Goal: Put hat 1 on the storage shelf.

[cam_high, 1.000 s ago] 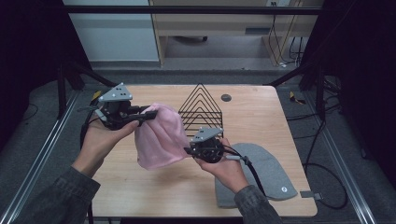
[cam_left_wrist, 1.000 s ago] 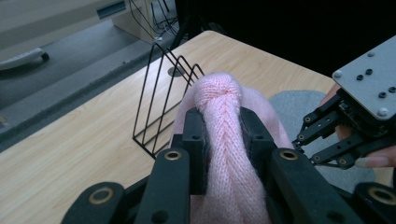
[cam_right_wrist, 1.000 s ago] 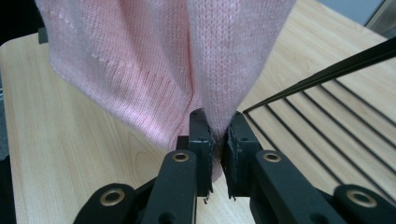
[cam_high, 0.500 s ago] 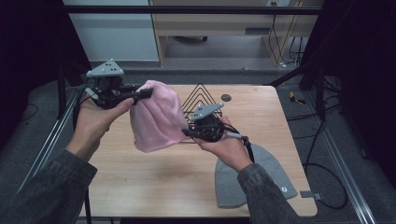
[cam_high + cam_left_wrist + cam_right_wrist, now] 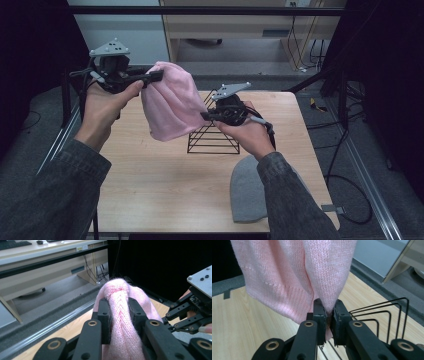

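Both tongs grip the pink hat, held in the air above the surface: the left tongs pinch its top, the right tongs its side. Directly below stands a black wire rack (right beneath the hat's hem); a grey hat lies near the front edge.

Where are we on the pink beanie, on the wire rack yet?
Not yet. Done: the pink beanie is off the table, pinched by both grippers, the left gripper at its upper edge and the right gripper at its side. In hand: it hangs beside the black wire rack, not draped over it. Left, probably: setting it on the rack, then the grey beanie, which lies flat on the table.
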Tool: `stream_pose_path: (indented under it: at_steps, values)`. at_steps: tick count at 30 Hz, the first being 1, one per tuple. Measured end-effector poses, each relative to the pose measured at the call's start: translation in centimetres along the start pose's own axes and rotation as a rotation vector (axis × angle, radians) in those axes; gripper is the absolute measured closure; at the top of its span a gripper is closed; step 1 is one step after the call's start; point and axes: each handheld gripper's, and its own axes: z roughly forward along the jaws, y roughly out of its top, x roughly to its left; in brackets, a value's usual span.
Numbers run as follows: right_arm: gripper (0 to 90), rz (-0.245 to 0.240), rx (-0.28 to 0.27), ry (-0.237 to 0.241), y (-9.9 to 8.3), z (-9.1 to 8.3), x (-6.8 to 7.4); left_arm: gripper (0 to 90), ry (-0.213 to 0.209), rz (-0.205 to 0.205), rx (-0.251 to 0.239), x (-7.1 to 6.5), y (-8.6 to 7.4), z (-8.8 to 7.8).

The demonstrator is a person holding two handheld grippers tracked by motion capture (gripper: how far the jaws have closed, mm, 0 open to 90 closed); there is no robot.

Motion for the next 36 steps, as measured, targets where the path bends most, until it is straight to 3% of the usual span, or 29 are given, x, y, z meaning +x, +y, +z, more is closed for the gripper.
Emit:
stream_pose_path:
  at_steps: [4,10,22,26,36]
  values:
    - [83.0,0.009,-0.001,-0.010,0.0,0.1,-0.6,75.2,0.003,-0.014,-0.001,0.3,0.0,0.6]
    - [83.0,0.019,-0.010,-0.016,0.1,0.1,-1.2,75.2,0.002,0.000,0.006,0.4,0.6,0.9]
    - [83.1,0.000,-0.008,-0.026,0.2,0.3,-1.7,75.1,-0.009,0.001,-0.010,0.8,1.0,2.2]
    - [83.1,0.022,-0.021,-0.055,0.0,0.3,-2.9,75.0,-0.016,0.011,-0.006,1.1,1.3,3.4]
    - [83.2,0.015,-0.006,-0.120,-1.3,0.8,-4.8,75.0,-0.023,0.019,-0.020,1.4,0.7,6.3]
